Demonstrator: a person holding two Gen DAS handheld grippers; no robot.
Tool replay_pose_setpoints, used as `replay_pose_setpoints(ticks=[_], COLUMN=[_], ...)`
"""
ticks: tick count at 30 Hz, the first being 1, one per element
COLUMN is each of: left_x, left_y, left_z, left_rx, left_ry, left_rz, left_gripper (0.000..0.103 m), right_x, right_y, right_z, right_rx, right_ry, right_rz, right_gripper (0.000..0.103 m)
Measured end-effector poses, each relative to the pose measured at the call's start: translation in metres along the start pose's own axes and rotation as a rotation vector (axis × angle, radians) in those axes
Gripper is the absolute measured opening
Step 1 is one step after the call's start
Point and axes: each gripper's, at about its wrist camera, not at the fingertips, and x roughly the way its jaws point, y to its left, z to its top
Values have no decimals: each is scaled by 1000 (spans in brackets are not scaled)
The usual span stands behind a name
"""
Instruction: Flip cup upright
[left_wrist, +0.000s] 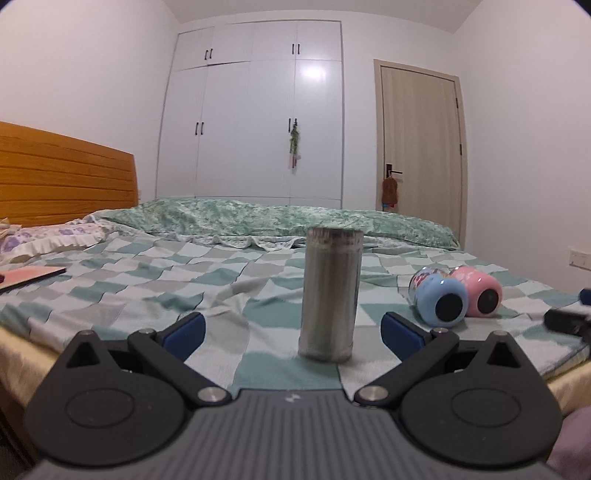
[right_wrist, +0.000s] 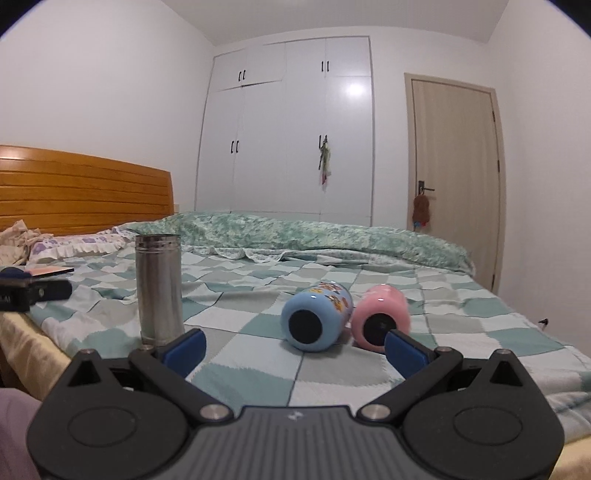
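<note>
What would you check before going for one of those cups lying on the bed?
1. Steel cup upright: ok, it stands on the blanket.
2. Blue cup and pink cup upright: not ok, both lie on their sides, bases facing the cameras.
3. Right gripper open: ok, jaws spread, nothing held.
4. Left gripper open: ok, jaws spread either side of the steel cup, apart from it.
5. Room to grasp one fallen cup alone: not ok, blue and pink lie side by side, seemingly touching.
6. Firm footing: cannot tell; the checked blanket is wrinkled.
</note>
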Motion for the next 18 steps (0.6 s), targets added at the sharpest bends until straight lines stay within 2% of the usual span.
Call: replay_pose_setpoints(ticks=[4,18], left_x=[-3,-9], left_y=[-4,-5], left_z=[-9,-14], left_rx=[-9,20], left_ry=[-18,-40], left_rz=[37,23], left_gripper=[103,103], right_x=[-7,-6], right_y=[1,1], right_z=[-6,-10], right_rx=[-4,13], right_ry=[-26,-35], right_rz=[-31,-57], right_gripper=[103,103])
